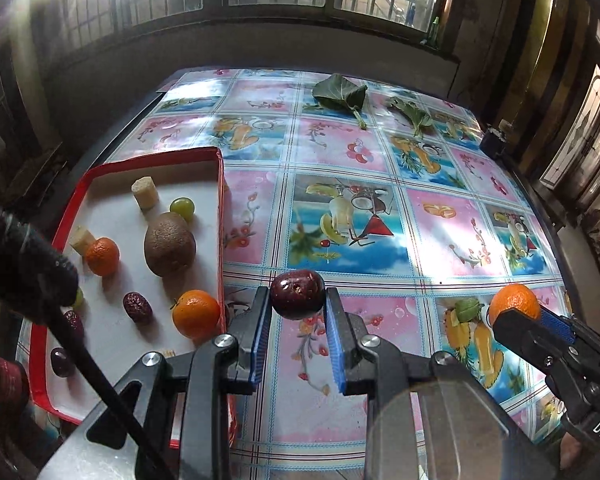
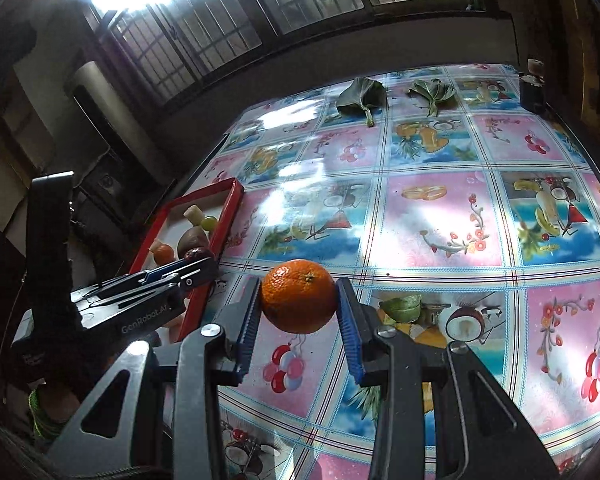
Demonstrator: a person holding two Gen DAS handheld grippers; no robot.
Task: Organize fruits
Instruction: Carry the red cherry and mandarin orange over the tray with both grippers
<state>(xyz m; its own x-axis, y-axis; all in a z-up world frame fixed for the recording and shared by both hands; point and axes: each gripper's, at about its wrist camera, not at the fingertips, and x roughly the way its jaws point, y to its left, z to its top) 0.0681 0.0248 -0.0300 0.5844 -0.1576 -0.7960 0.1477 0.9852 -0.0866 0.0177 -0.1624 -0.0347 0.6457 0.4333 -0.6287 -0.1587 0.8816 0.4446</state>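
A dark red plum (image 1: 297,294) is clamped between the blue pads of the left gripper (image 1: 298,300), at the lower centre of the left wrist view, above the tablecloth (image 1: 380,208) and just right of the red tray (image 1: 220,216). An orange (image 2: 299,295) is gripped in the same way by the right gripper (image 2: 299,304), at the lower centre of the right wrist view, well apart from the tray. Neither fruit appears to rest on the table.

The task is judged to be well along. Most fruit is already gathered in the tray at the left of the left wrist view; the two held pieces remain to be set down there. No other loose fruit is seen on the cloth, though the printed pattern makes this hard to confirm.

In the tray are counted: two oranges, one at the lower right (image 1: 196,313) and one at the left (image 1: 102,256); one kiwi (image 1: 169,244); one green grape (image 1: 182,208), with a second possibly half hidden behind the black cable at the left; three dark red dates or similar, of which one (image 1: 137,307) is plainly seen; and two pale cut chunks (image 1: 144,193), perhaps sugarcane. Two green leaves (image 1: 340,96) lie at the upper edge of the table.
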